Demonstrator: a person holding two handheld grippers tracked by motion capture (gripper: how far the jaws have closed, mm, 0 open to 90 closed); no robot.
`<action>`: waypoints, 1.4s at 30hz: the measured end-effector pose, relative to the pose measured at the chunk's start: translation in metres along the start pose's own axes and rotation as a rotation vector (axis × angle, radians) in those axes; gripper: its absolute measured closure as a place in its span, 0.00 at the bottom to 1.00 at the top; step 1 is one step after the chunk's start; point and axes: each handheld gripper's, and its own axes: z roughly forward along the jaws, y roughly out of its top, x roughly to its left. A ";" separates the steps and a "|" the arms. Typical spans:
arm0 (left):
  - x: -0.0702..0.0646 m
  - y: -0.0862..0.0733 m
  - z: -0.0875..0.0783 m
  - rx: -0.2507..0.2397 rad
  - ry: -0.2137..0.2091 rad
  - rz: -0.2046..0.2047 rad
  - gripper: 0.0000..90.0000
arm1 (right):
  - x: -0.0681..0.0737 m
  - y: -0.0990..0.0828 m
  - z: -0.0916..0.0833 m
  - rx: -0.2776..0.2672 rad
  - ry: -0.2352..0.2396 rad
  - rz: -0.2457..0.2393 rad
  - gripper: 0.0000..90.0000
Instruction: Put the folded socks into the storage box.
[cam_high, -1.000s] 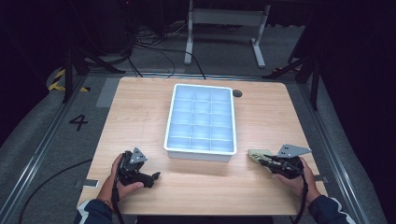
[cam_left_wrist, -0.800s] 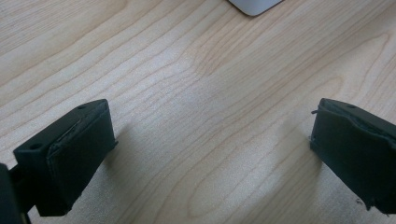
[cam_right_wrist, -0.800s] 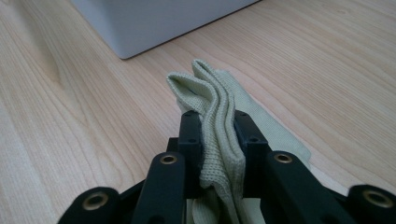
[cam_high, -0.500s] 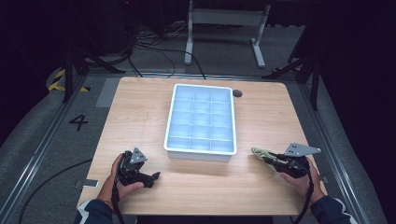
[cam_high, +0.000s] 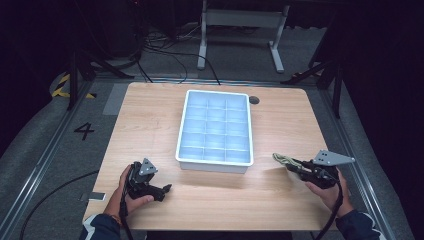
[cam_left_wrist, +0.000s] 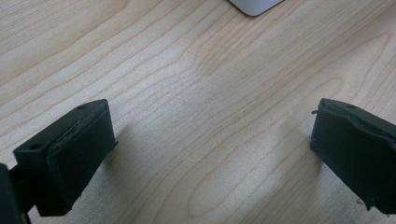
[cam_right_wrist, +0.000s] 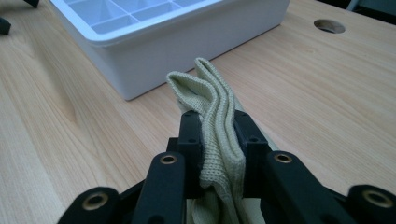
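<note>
A folded pale yellow-green knitted cloth (cam_right_wrist: 212, 100) is pinched between the jaws of my right gripper (cam_right_wrist: 217, 123), its free end sticking out toward the white tray. From above, that right gripper (cam_high: 295, 167) hovers over the table's right front with the cloth (cam_high: 282, 160) pointing left. A white compartment tray (cam_high: 216, 161) with several empty cells stands mid-table, its near wall (cam_right_wrist: 196, 44) just beyond the cloth. My left gripper (cam_high: 165, 189) rests at the left front, its jaws wide apart over bare wood (cam_left_wrist: 210, 140) with nothing between them.
The wooden table (cam_high: 150, 120) has a round cable hole (cam_high: 254, 100) behind the tray. A corner of the tray (cam_left_wrist: 254, 5) shows at the top of the left gripper view. Cables and a metal stand lie on the floor beyond the table.
My right gripper has lifted slightly off the table with the cloth and drifted a little to the right. The left gripper has stayed where it was.
</note>
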 end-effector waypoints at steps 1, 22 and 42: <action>0.000 0.000 0.000 -0.001 0.000 -0.001 0.00 | 0.000 0.001 -0.001 -0.005 -0.003 -0.001 0.85; 0.000 0.001 0.000 0.006 0.009 0.003 0.00 | 0.002 0.042 -0.013 -0.047 -0.017 -0.079 0.85; 0.000 0.001 0.000 0.005 0.008 -0.001 0.00 | 0.012 0.090 0.013 -0.028 0.025 -0.164 0.85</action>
